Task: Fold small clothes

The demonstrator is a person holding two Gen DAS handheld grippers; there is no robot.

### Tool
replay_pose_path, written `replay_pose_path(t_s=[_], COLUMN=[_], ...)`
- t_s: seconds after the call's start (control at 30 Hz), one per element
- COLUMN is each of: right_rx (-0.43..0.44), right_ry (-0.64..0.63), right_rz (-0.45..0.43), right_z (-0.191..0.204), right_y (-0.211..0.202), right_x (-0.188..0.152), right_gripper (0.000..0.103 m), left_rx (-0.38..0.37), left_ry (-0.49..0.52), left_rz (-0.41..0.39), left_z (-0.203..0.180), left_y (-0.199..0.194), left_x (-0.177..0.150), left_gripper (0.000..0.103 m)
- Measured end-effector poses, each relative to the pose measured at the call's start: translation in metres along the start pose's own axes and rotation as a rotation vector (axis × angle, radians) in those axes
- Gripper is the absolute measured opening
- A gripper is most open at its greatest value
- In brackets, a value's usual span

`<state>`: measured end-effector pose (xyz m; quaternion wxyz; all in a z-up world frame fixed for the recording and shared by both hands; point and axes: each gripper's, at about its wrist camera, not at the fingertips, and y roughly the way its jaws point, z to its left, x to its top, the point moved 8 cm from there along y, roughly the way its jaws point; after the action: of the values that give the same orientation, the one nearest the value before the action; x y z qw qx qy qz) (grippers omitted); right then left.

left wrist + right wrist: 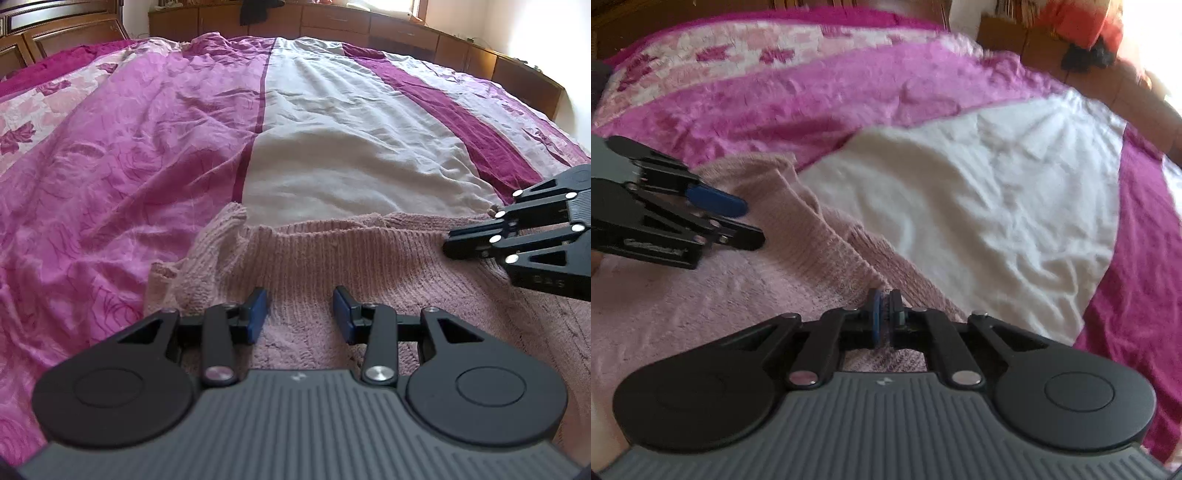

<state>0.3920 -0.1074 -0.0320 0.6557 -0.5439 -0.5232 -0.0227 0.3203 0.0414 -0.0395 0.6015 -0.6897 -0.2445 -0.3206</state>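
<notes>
- Left wrist view: the pale pink ribbed knit sweater (332, 266) lay spread flat on the near part of the bed, over a wrinkled bedspread with magenta, pink floral and white stripes (155, 155).
- The left gripper (301, 312) hung just over the sweater's middle with its blue-padded fingers (258, 308) set wide apart and nothing between them.
- The right gripper (452, 247) reached in from the right edge, its black tip down on the sweater near the ribbed border; from here I could not tell whether it was gripping.
- Brown wooden cabinets (369, 27) ran along the far wall beyond the bed.
- Right wrist view: the right gripper (885, 314) had its blue pads (876, 314) pressed nearly together, pinching a ridge of the sweater's (820, 243) ribbed edge.
- The left gripper (742, 221) showed at the left, fingers spread, above the sweater's flat body.
- The white stripe of the bedspread (979, 206) lay just past the sweater's edge.
</notes>
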Motion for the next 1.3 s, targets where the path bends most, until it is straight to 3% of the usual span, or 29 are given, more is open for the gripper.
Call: replay_pose_path(t_s=[0.07, 0.23, 0.43, 0.53, 0.67, 0.77, 0.87, 0.93, 1.0, 1.2, 1.3], right_rx=[-0.044, -0.054, 0.008, 0.022, 0.062, 0.027, -0.038, -0.03, -0.018, 0.167, 0.144], right_ry=[0.0, -0.039, -0.151, -0.161, -0.087, -0.018, 0.096, 0.187, 0.214, 0.142, 0.046], right_rz=[-0.047, -0.147, -0.106, -0.074, -0.076, -0.097, -0.076, -0.05, -0.05, -0.094, -0.02], right_z=[0.001, 0.028, 0.081, 0.095, 0.088, 0.063, 0.018, -0.009, -0.023, -0.004, 0.012], right_y=[-0.014, -0.057, -0.069, -0.06, -0.063, -0.064, -0.056, -0.048, -0.042, -0.018, 0.012], right_x=[0.002, -0.004, -0.035, -0.045, -0.035, -0.022, -0.02, -0.022, -0.018, 0.02, 0.026], right_gripper=[0.004, 0.003, 0.003, 0.003, 0.005, 0.006, 0.015, 0.029, 0.051, 0.054, 0.052], left_rx=[0.005, 0.025, -0.012, -0.023, 0.033, 0.038, 0.033, 0.014, 0.001, 0.051, 0.062], left_ry=[-0.01, -0.035, -0.123, -0.114, -0.112, -0.077, -0.064, -0.067, -0.066, -0.116, -0.117], left_rz=[-0.007, -0.083, -0.183, -0.153, -0.013, -0.041, -0.044, -0.065, -0.093, -0.131, -0.134], left_z=[0.001, 0.006, 0.003, -0.005, -0.005, -0.007, -0.007, -0.005, -0.001, 0.017, 0.023], left_y=[-0.004, -0.027, -0.051, -0.039, 0.001, 0.001, -0.002, -0.006, -0.012, -0.025, -0.03], left_x=[0.002, 0.014, 0.03, 0.026, 0.0, -0.005, -0.004, 0.001, 0.009, 0.02, 0.019], left_gripper=[0.042, 0.042, 0.042, 0.042, 0.041, 0.041, 0.042, 0.042, 0.042, 0.042, 0.042])
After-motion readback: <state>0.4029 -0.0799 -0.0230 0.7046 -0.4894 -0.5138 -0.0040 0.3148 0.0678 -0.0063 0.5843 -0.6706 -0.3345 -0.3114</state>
